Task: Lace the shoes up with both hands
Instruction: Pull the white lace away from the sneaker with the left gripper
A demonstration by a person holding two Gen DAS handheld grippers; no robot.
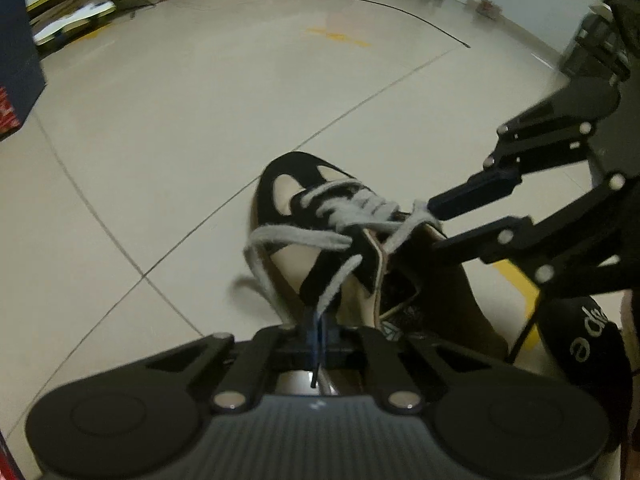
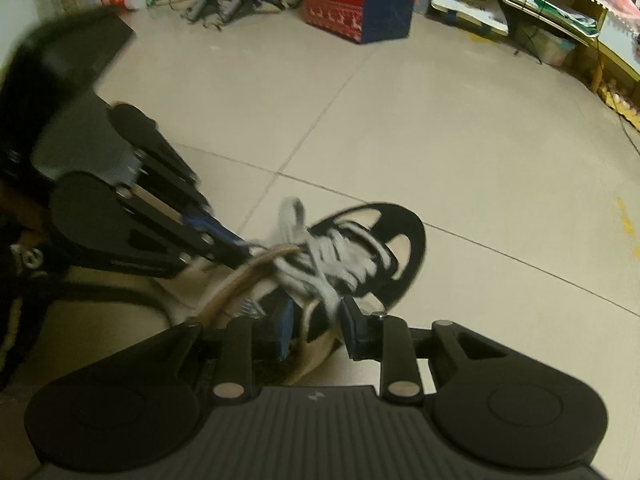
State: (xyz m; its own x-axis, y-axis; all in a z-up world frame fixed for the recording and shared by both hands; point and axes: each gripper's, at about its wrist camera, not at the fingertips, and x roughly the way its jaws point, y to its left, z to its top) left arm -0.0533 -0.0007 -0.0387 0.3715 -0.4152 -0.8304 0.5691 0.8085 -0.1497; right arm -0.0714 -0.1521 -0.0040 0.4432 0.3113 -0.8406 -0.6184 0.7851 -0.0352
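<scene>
One black-and-beige shoe [image 1: 320, 216] sits on the tiled floor [image 1: 160, 140]. My left hand-held gripper [image 1: 318, 330] pinches one grey lace [image 1: 336, 280]; my right hand-held gripper [image 2: 316, 326] is spread around the laces.

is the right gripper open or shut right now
Open: the right gripper shows a clear gap between its blue pads, with the grey lace running between them.

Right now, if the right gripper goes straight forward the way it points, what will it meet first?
Probably the grey lace that runs between the open fingers of the right gripper, then the laced top of the black and beige shoe behind it. Motion blur makes the depth uncertain.
</scene>
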